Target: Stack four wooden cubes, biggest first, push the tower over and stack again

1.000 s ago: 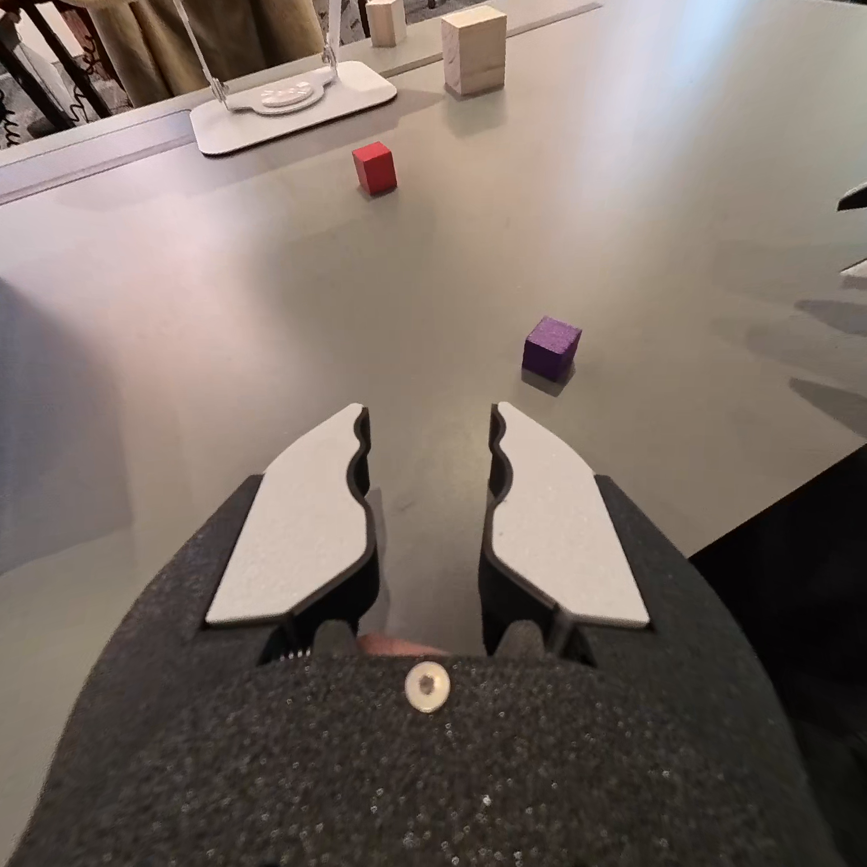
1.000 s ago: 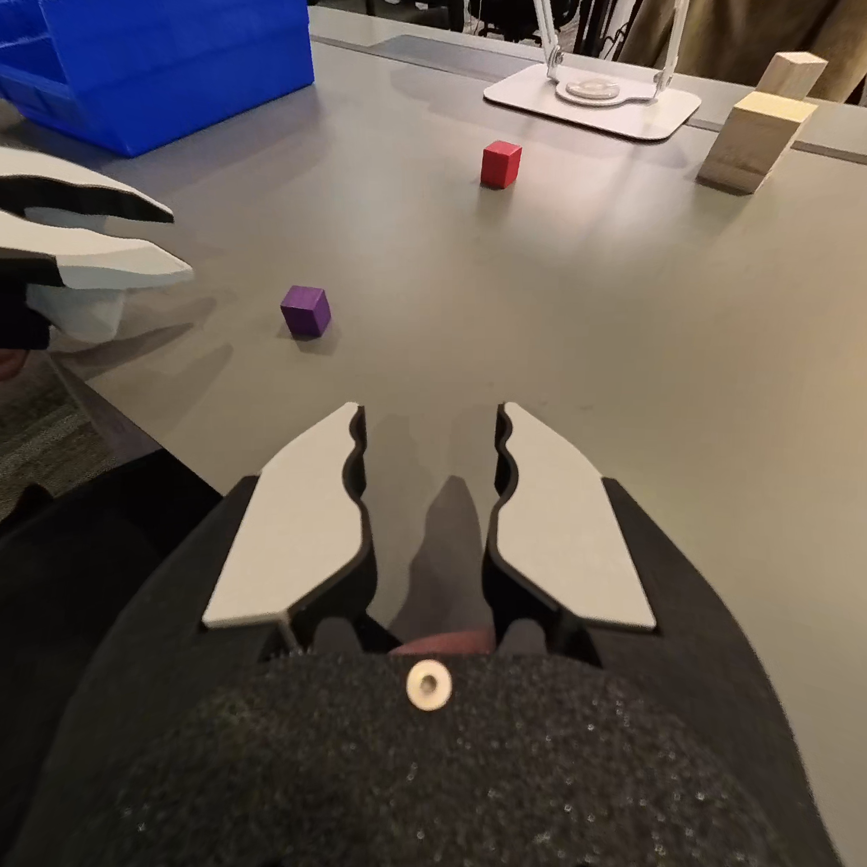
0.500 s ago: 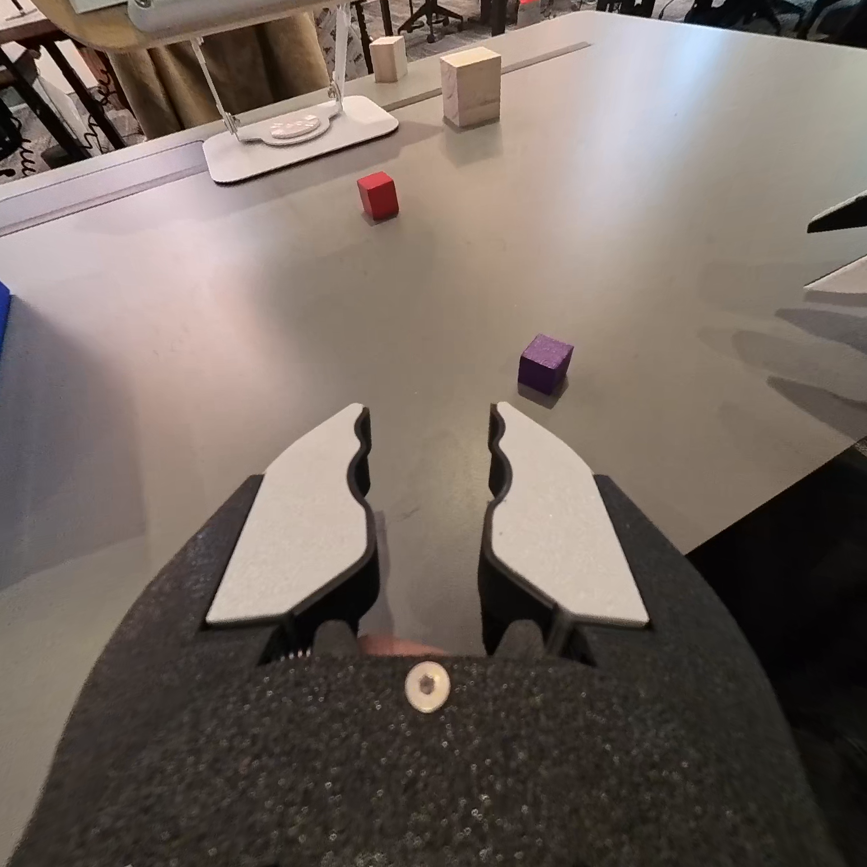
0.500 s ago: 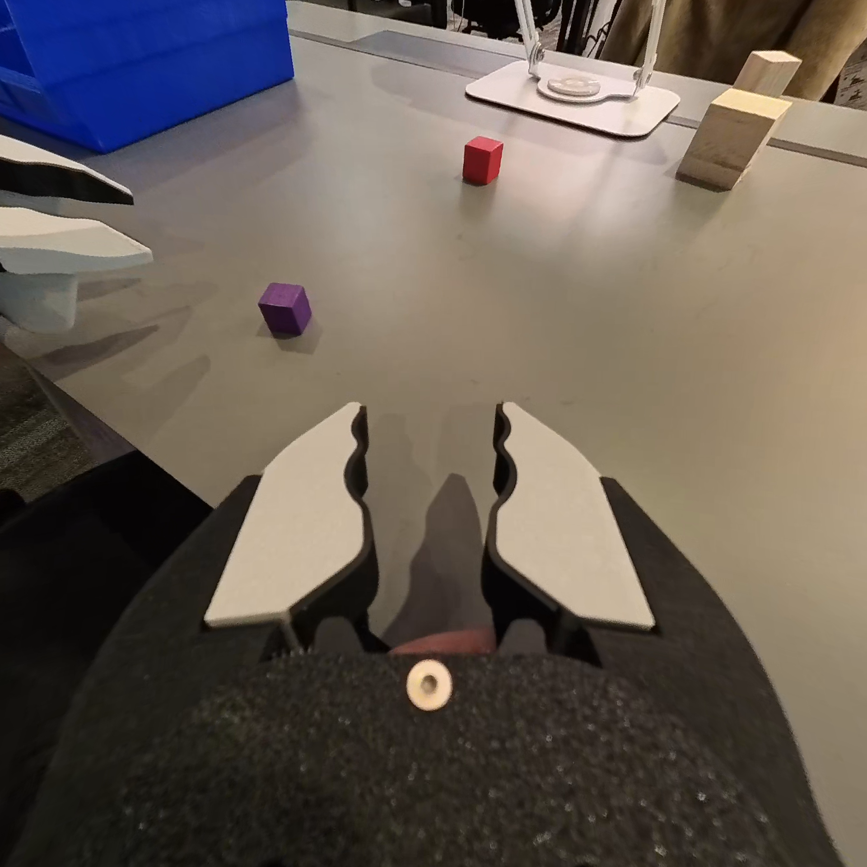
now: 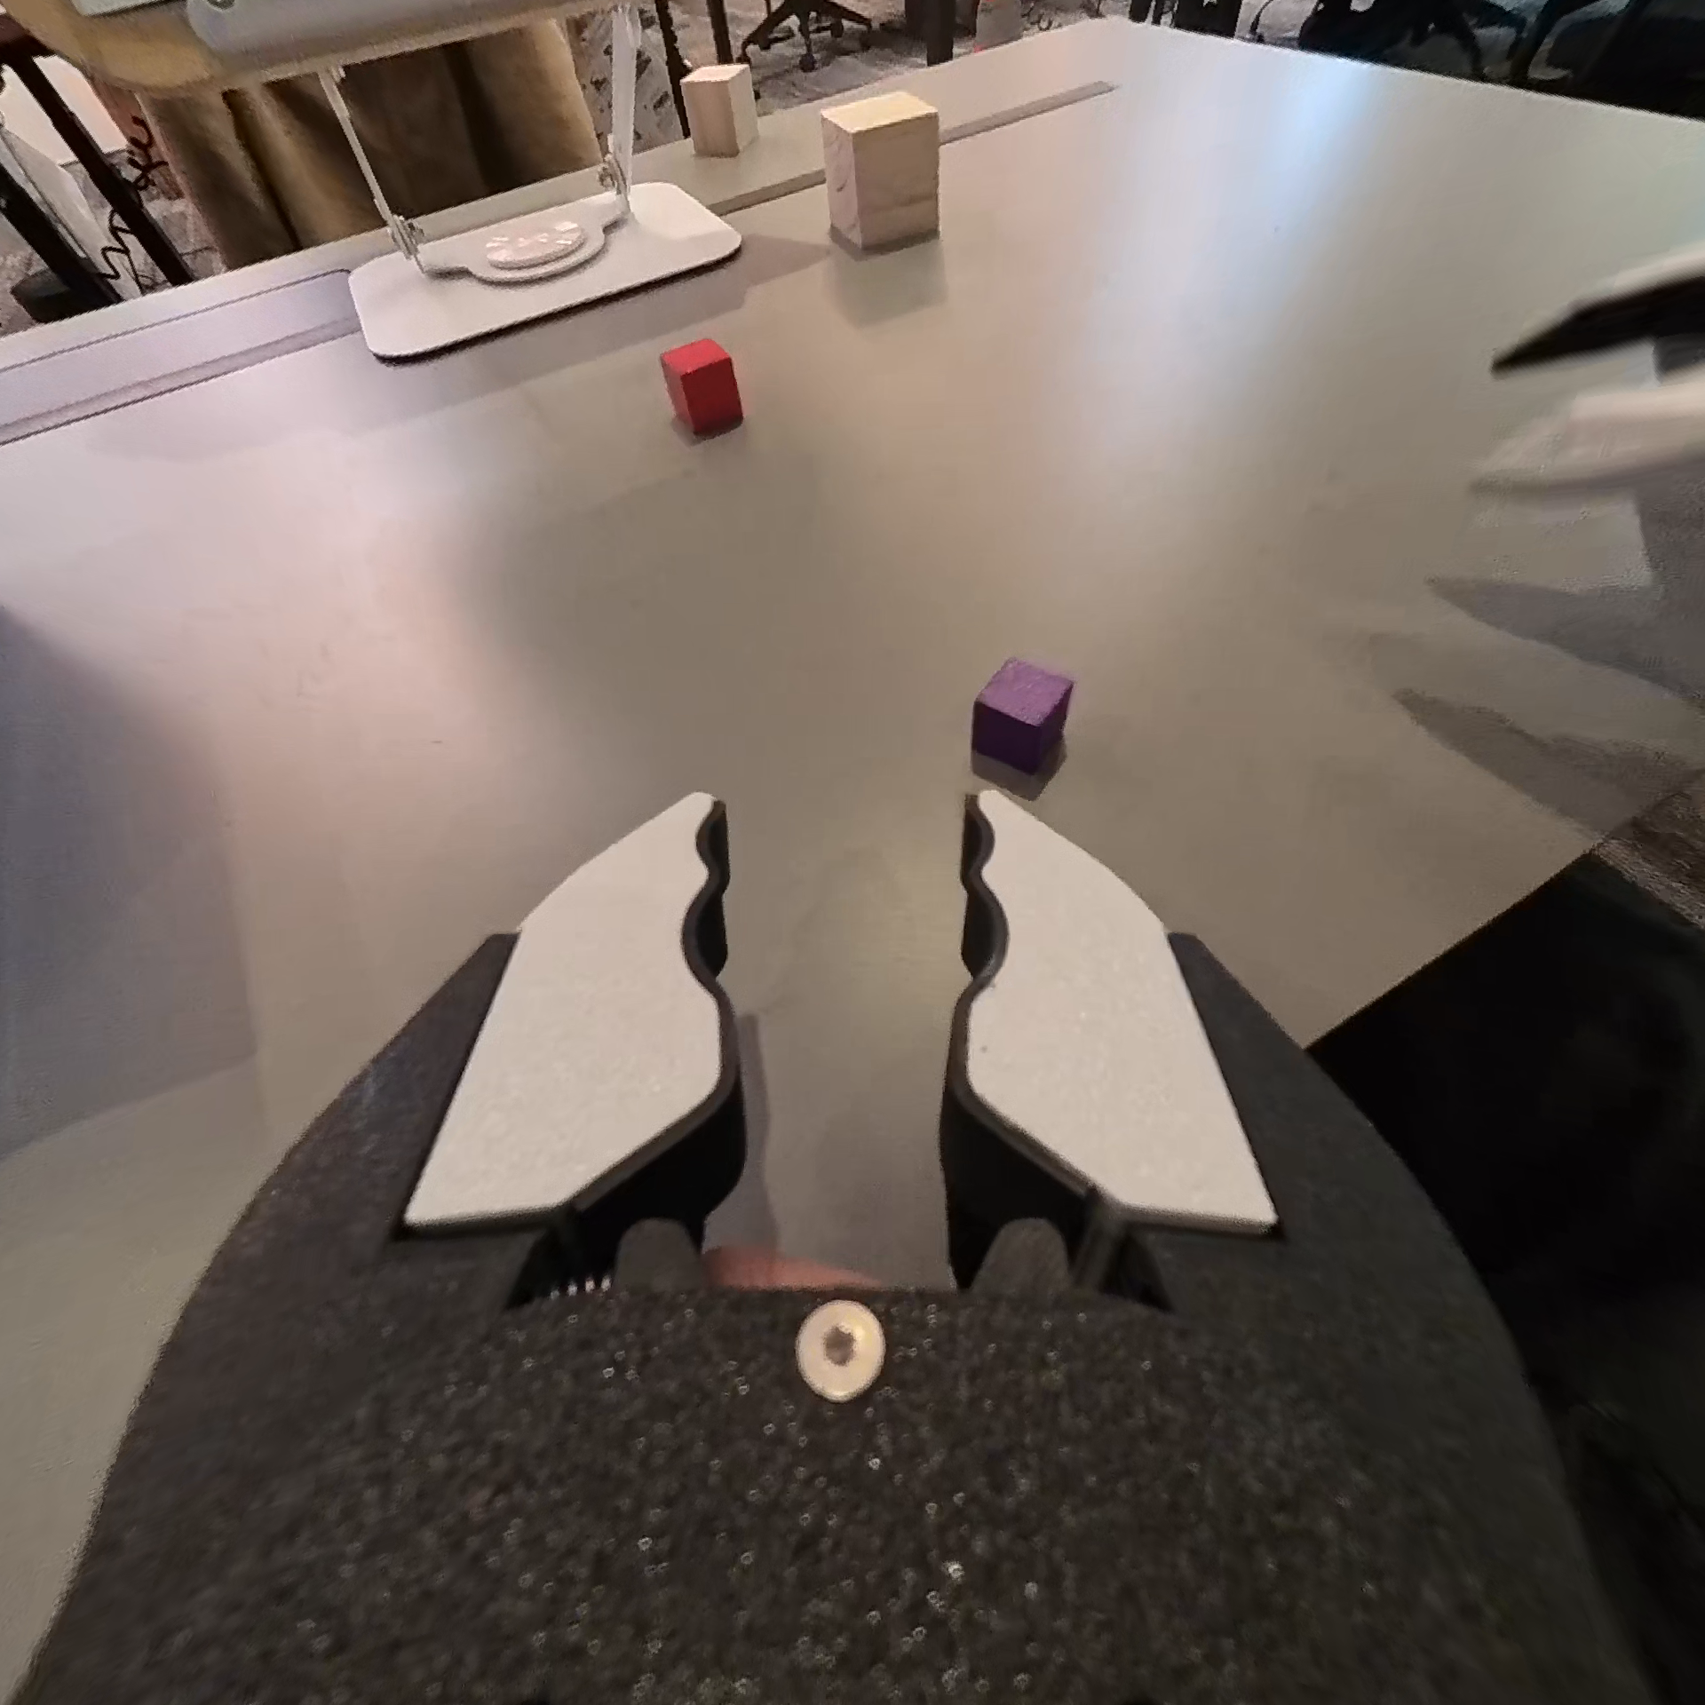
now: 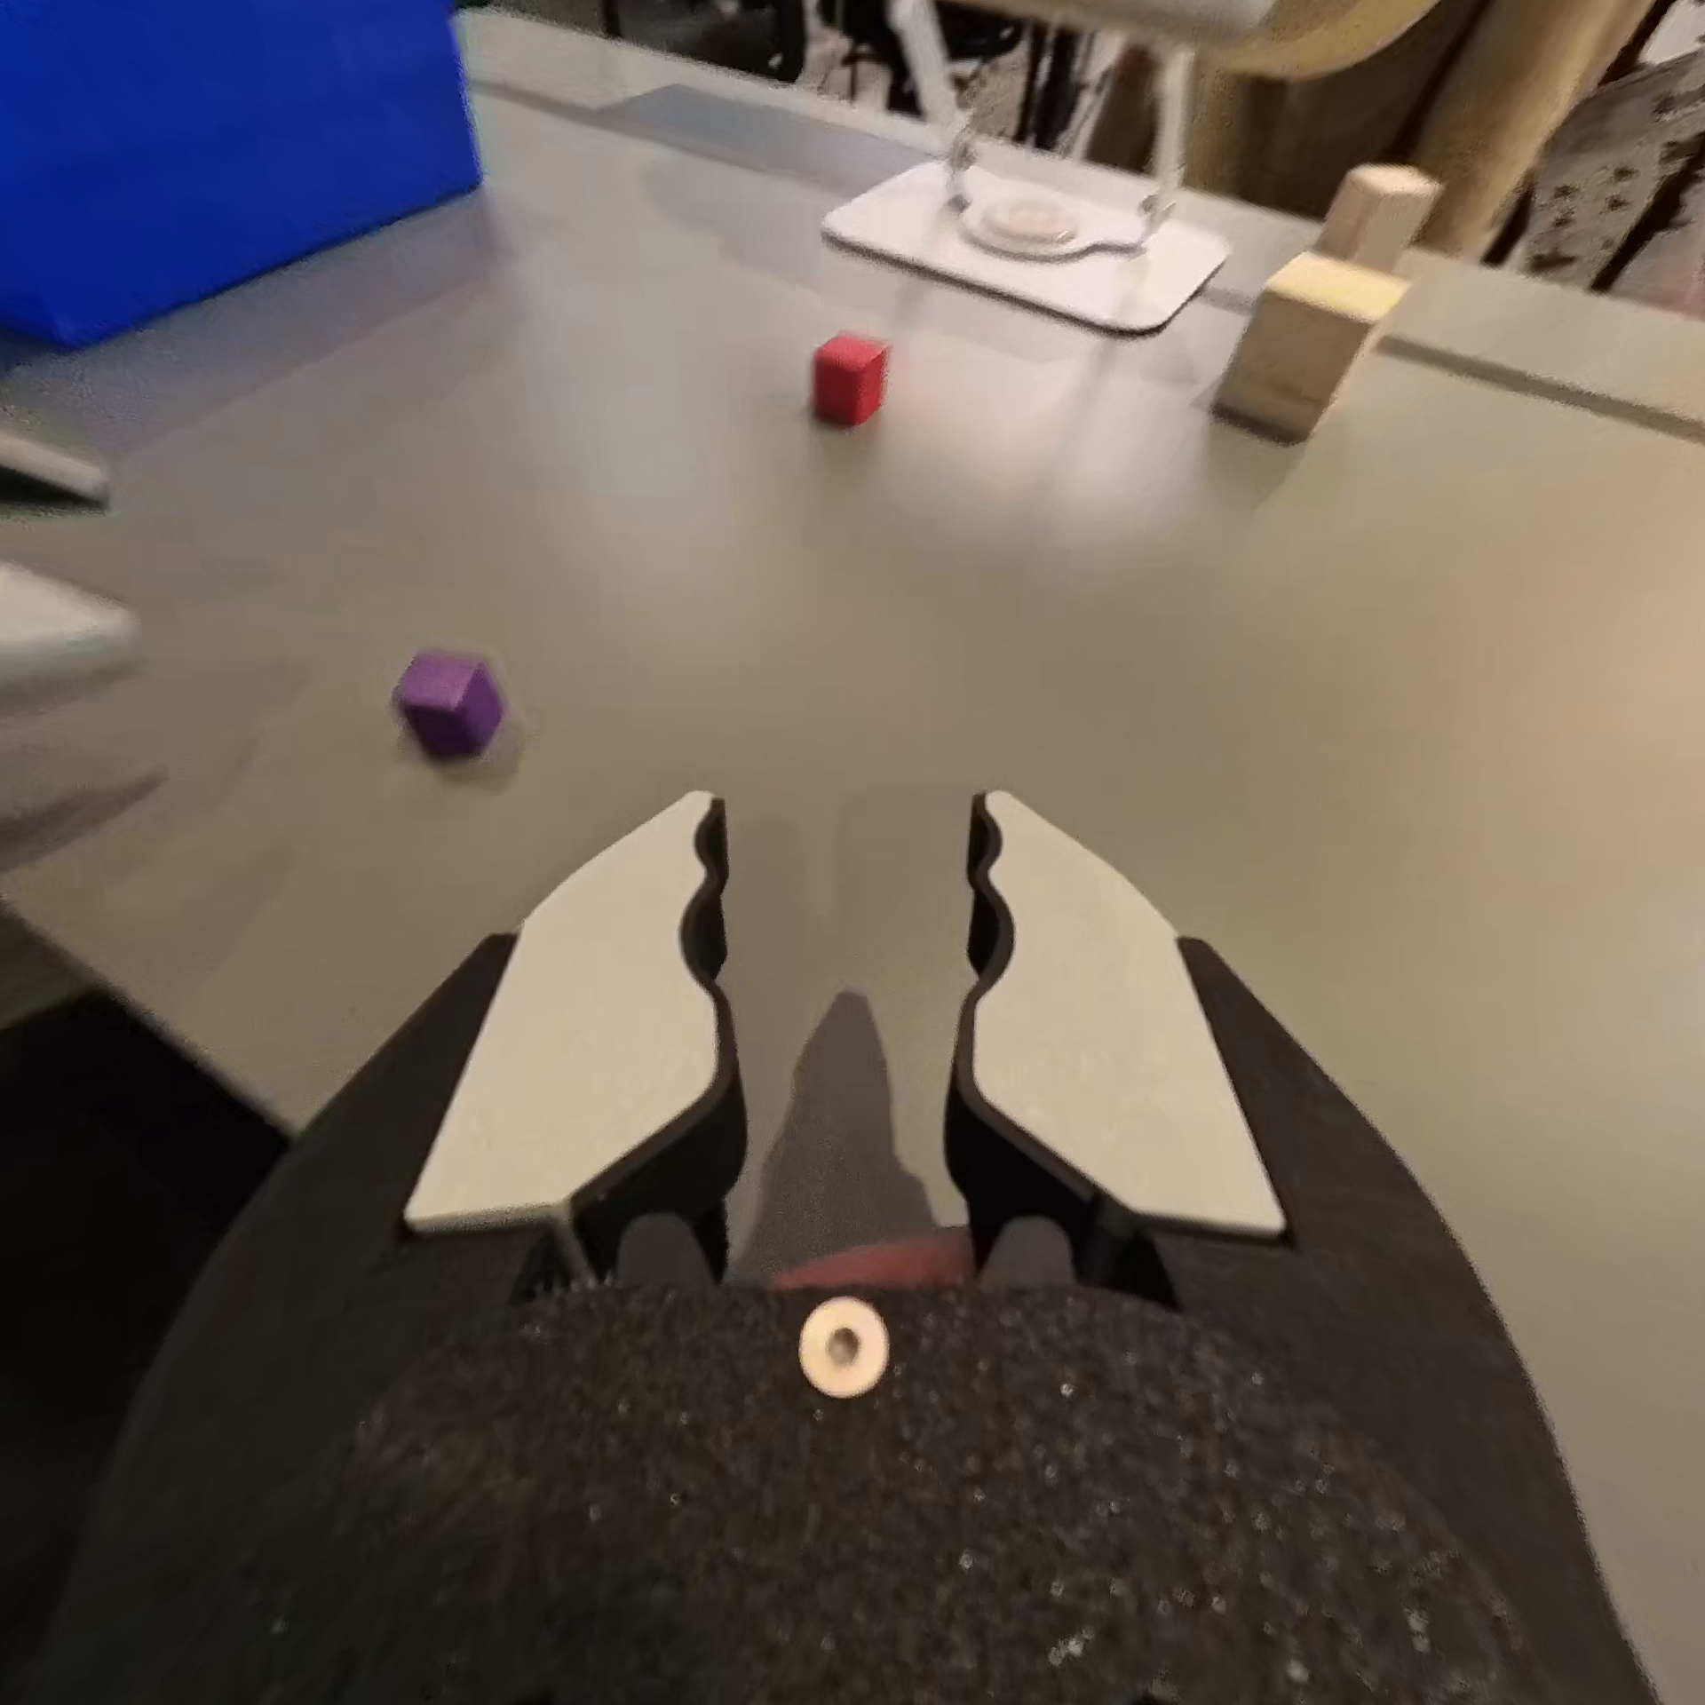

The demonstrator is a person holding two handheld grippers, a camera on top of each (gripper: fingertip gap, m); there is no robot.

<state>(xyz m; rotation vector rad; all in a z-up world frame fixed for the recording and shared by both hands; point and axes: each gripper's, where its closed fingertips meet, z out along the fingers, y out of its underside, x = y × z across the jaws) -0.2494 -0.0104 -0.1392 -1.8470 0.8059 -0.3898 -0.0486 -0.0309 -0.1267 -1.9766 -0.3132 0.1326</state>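
Four cubes lie apart on the grey table (image 5: 369, 701). A small purple cube (image 5: 1020, 712) (image 6: 450, 703) sits nearest, just ahead and right of my left gripper (image 5: 841, 812). A red cube (image 5: 701, 385) (image 6: 849, 378) lies farther back. A big pale wooden cube (image 5: 881, 171) (image 6: 1310, 355) stands at the back, and a smaller pale one (image 5: 720, 109) (image 6: 1379, 226) stands behind it. Both grippers are open and empty, low over the table's near edge. My right gripper (image 6: 847, 816) also shows blurred at the right edge of the left wrist view (image 5: 1605, 387).
A white flat stand base (image 5: 544, 263) (image 6: 1033, 235) with thin clear legs sits at the back, near the red cube. A blue bin (image 6: 221, 157) stands at the back left of the right wrist view. The table's front edge drops off at the right (image 5: 1476, 932). The small purple cube (image 5: 1020, 712) is about 6 cm from my left fingertips and 12 cm from my right.
Both grippers have pulled back and tilted a little, so the cubes sit lower in the views. The right wrist view has swung and blurred. No cube has moved.
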